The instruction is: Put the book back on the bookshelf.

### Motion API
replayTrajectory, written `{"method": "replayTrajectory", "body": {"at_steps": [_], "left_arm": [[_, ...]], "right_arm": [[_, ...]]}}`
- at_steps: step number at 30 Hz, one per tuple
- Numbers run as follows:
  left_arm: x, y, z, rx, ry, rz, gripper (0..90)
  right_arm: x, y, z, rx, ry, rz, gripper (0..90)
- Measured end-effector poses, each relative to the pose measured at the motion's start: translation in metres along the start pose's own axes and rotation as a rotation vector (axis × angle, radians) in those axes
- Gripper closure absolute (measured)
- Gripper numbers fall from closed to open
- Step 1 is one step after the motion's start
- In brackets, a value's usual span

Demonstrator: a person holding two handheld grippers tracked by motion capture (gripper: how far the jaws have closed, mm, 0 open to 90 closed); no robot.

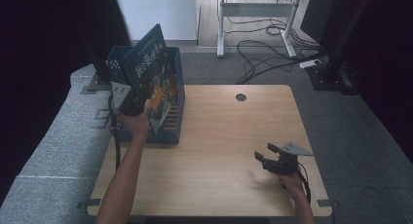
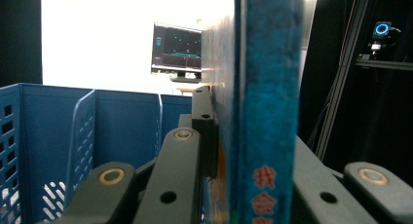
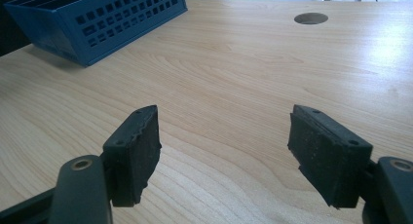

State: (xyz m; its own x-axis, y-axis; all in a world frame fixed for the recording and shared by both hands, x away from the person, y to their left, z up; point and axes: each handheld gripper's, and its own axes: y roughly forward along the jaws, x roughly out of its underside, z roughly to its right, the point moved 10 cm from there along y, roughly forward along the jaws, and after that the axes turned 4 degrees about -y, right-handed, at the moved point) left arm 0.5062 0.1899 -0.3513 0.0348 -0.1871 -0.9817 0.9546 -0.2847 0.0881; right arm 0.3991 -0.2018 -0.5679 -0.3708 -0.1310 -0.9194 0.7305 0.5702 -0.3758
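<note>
A blue picture book [image 1: 152, 70] with Chinese characters on its cover is tilted over the blue slotted file rack [image 1: 178, 118] at the table's far left. My left gripper [image 1: 132, 103] is shut on the book's lower part. In the left gripper view the book's spine [image 2: 268, 107] stands upright between the jaws, with a black pad [image 2: 204, 131] pressed against its cover, and the rack's dividers [image 2: 83, 136] are below and behind. My right gripper [image 1: 264, 152] rests low near the table's front right, open, its pads [image 3: 136, 151] wide apart over bare wood.
The wooden table [image 1: 219, 136] has a round cable hole [image 1: 240, 97] at the back middle. A grey padded surface [image 1: 48, 146] borders the table's left side. Desk legs and loose cables [image 1: 263, 44] lie on the floor behind. The rack's corner [image 3: 112, 19] is at the right gripper view's far left.
</note>
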Motion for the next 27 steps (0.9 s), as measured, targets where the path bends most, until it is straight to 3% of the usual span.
{"method": "replayTrajectory", "body": {"at_steps": [5, 9, 14, 27], "left_arm": [[0.008, 0.006, 0.002, -0.009, -0.002, 0.004, 82.0], [0.013, 0.011, 0.002, -0.016, 0.021, -0.008, 82.0], [0.015, 0.014, 0.002, -0.027, -0.010, 0.021, 82.0], [0.017, 0.014, 0.002, -0.032, -0.011, 0.040, 81.9]], "right_arm": [[0.000, 0.000, 0.000, 0.001, -0.001, -0.001, 26.4], [0.000, -0.002, 0.000, 0.003, -0.007, -0.001, 26.4], [-0.002, -0.003, 0.000, 0.003, -0.010, 0.004, 26.3], [-0.001, 0.000, -0.006, -0.013, -0.030, -0.005, 26.0]]}}
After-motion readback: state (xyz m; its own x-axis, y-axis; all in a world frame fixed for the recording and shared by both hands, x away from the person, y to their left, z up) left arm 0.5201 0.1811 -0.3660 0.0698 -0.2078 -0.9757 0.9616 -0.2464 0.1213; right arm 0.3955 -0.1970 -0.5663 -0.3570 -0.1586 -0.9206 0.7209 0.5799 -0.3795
